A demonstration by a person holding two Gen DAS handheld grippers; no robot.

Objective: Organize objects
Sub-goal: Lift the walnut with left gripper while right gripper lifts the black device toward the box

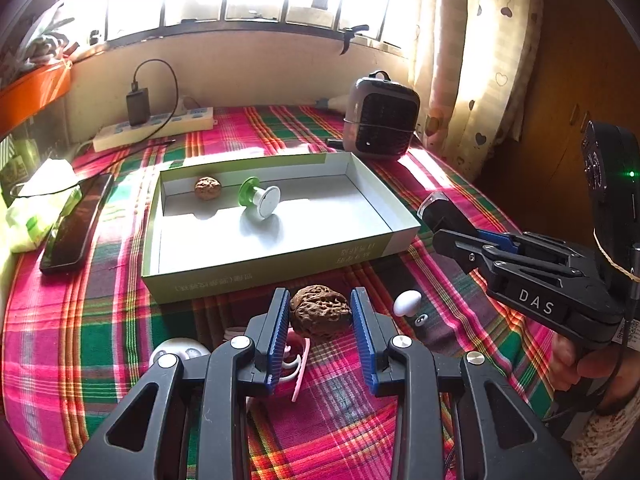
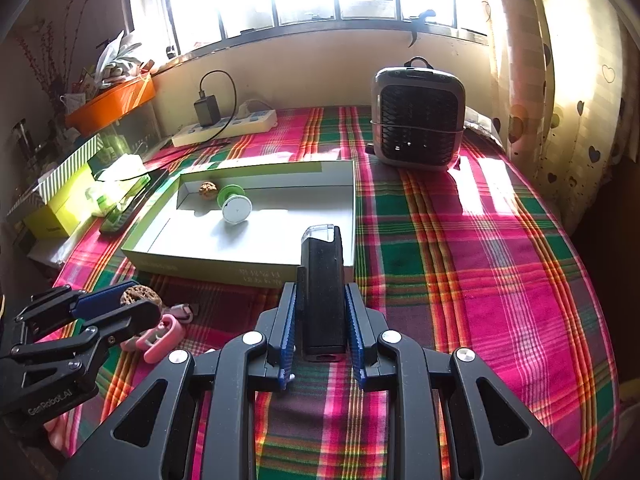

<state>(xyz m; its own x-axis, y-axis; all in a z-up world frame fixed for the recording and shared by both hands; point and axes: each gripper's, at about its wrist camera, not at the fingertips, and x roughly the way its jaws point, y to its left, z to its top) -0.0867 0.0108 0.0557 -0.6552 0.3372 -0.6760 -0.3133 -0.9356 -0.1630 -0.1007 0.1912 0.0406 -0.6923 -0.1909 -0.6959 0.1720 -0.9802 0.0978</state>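
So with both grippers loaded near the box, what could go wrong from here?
1. The walnut is round and sits at the tips of the left gripper; it may slip out.
2. The black lighter juts well past the right gripper and could catch the green box wall.
3. Both grippers could collide over the box.

Open tray [image 1: 280, 268] ahead, bare tablecloth [image 2: 480, 280] right, heater [image 2: 418, 116] behind.

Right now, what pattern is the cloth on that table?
The cloth is a plaid of pink, green and orange-yellow stripes, clearest in the right wrist view.
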